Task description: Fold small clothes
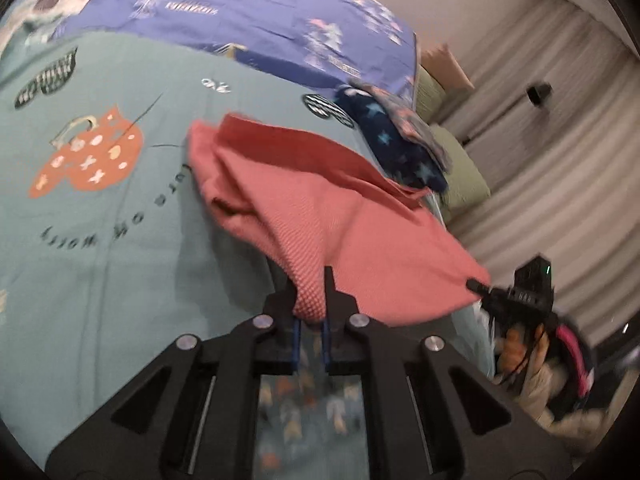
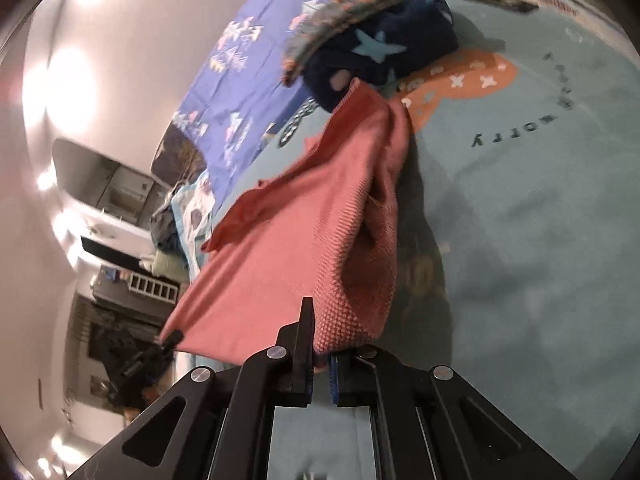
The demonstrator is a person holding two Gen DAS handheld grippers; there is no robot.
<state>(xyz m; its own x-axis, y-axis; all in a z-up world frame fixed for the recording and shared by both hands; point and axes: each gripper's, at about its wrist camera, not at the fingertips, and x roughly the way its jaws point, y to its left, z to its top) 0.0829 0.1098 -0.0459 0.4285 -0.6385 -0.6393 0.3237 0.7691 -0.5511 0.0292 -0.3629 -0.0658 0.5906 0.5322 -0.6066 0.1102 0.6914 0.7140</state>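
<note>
A small red garment (image 1: 320, 204) hangs stretched above the teal bed cover (image 1: 100, 240). My left gripper (image 1: 310, 300) is shut on one corner of it. My right gripper (image 2: 320, 332) is shut on the other corner, and it shows in the left wrist view (image 1: 478, 286) at the cloth's right end. The garment (image 2: 304, 240) sags between the two grippers, its far edge trailing on the bed. The left gripper also shows in the right wrist view (image 2: 170, 340) at the cloth's lower left corner.
A pile of dark blue star-print and patterned clothes (image 1: 400, 140) lies just beyond the red garment, also in the right wrist view (image 2: 380, 44). A blue printed sheet (image 1: 260, 8) covers the far bed. Curtains (image 1: 560, 140) hang past the bed edge at right.
</note>
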